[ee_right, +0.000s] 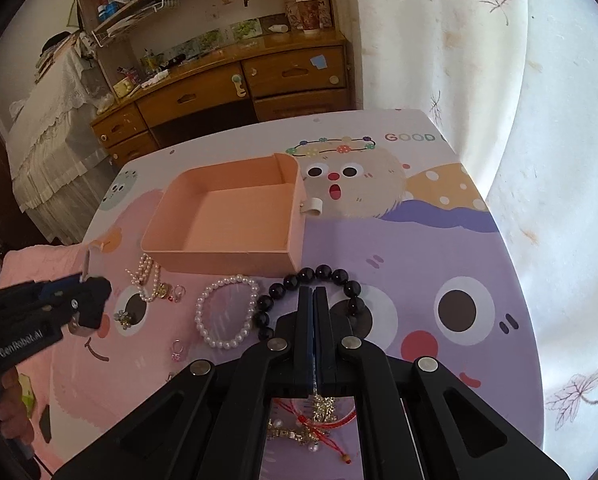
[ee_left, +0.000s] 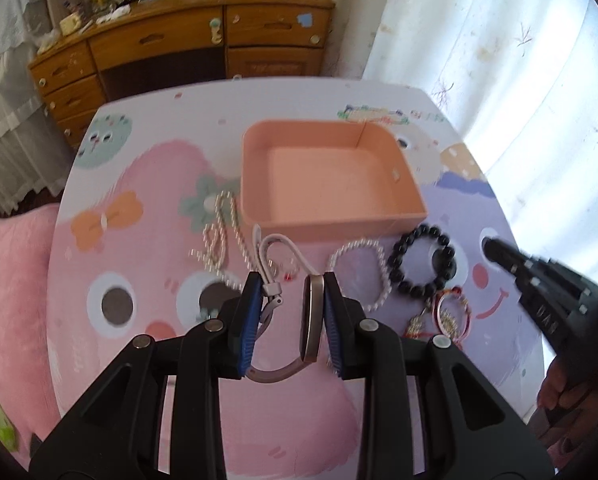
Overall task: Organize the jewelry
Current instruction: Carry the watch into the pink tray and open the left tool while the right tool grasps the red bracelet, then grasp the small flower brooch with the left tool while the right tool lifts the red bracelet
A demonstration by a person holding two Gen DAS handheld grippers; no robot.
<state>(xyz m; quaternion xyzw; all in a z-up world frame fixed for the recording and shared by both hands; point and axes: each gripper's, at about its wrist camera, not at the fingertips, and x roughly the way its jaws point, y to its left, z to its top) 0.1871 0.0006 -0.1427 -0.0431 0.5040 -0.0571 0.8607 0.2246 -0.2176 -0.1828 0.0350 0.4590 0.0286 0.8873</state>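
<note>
In the left wrist view my left gripper (ee_left: 291, 278) is shut on a silver watch (ee_left: 314, 316). Its case lies against the right pad, its grey strap loops to the left pad, and it is lifted above the table. A pink open box (ee_left: 331, 184) sits just beyond. My right gripper (ee_right: 314, 290) is shut with nothing visible between its tips, hovering over a black bead bracelet (ee_right: 323, 271). A pearl bracelet (ee_right: 227, 312) lies to its left. A red string bracelet with gold charms (ee_right: 315, 412) shows under the gripper body.
A pearl necklace (ee_right: 147, 280), rings (ee_right: 178, 292) and a flower brooch (ee_right: 123, 318) lie left of the pearl bracelet. The cartoon-print table (ee_right: 439, 260) is bordered by a curtain on the right and a wooden desk (ee_right: 259, 76) behind. A pink cushion (ee_left: 11, 300) lies at the left.
</note>
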